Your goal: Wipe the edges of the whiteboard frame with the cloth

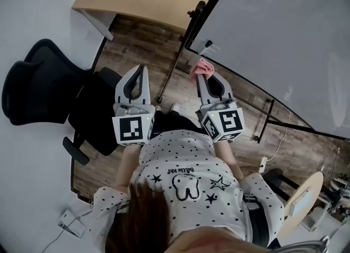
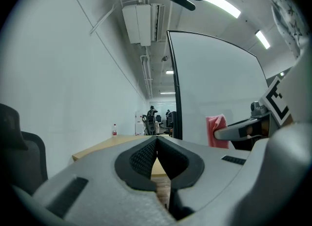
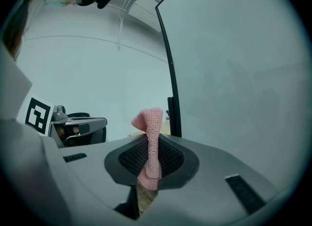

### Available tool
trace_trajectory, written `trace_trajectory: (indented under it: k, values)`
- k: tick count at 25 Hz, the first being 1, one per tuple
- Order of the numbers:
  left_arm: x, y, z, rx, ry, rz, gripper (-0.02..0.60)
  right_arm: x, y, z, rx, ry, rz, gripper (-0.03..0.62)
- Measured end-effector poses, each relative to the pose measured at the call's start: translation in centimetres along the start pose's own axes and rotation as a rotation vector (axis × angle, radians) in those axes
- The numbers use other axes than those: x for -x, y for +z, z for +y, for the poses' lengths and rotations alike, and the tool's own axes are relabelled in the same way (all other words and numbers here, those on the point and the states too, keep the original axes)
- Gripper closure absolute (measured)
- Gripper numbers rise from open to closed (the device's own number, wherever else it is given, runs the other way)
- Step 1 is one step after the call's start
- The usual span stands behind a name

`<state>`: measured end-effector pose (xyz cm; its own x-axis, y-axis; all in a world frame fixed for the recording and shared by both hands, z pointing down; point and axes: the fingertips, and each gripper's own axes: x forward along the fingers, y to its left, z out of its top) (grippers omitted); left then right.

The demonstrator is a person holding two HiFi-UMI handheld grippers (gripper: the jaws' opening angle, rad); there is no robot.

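white-walled office, whiteboard frame (image 3: 171,93) close by; pink knit cloth (image 3: 152,127) upright, pinched by right gripper (image 3: 149,170); left gripper (image 2: 156,157) closed, empty

My shirt (image 1: 188,156) is white with small black dots, a few black stars and a tooth (image 1: 185,186) outlined in black below a line of black lettering. The sleeves (image 1: 266,196) are dotted too. My hair (image 1: 143,220) is dark brown. The left gripper (image 1: 144,68) and right gripper (image 1: 205,75) are pale grey shells with black meshed pads (image 2: 145,158). Each carries a white cube (image 1: 133,129) with black square markers and a small green light.
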<state>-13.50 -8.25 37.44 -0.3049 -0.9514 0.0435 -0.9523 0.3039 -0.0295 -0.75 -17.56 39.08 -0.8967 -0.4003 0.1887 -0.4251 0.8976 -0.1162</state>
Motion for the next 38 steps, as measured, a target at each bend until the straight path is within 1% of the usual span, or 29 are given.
trace_trajectory:
  k: [3,6,9,13,15,18,23,30,34,38]
  values:
    - [-1.0,1.0,-1.0,-0.01,-0.097,-0.011,0.566,0.3,0.9,0.3,0.015,-0.055,-0.02,0.56]
    - [-2.7,2.9,-2.1,-0.006,-0.219,-0.04,0.566,0.4,3.0,-0.2,0.055,-0.153,-0.057,0.559]
    - [-3.3,5.0,-2.5,-0.009,-0.306,-0.054,0.566,0.2,6.2,0.1,0.09,-0.211,-0.098,0.557]
    - [-3.9,7.4,-3.5,-0.07,-0.439,-0.122,0.566,-0.4,11.2,0.8,0.151,-0.27,-0.182,0.556]
    - [-4.0,8.1,-3.7,-0.083,-0.485,-0.147,0.566,-0.7,13.4,1.2,0.178,-0.292,-0.218,0.556]
    - [-4.2,8.8,-3.7,-0.076,-0.513,-0.157,0.566,-1.4,16.3,1.4,0.218,-0.316,-0.25,0.556]
    - [-4.6,10.2,-3.1,-0.064,-0.519,-0.185,0.566,-2.5,21.2,1.5,0.283,-0.349,-0.3,0.556]
    - [-5.0,12.5,-2.0,-0.062,-0.515,-0.24,0.566,-3.2,29.6,1.6,0.372,-0.388,-0.389,0.557]
    - [-5.8,13.6,-1.7,-0.058,-0.508,-0.263,0.566,-3.4,33.0,0.9,0.403,-0.432,-0.42,0.557]
    - [-5.8,13.4,-2.2,-0.057,-0.535,-0.259,0.566,-3.4,35.9,-0.2,0.425,-0.485,-0.433,0.559]
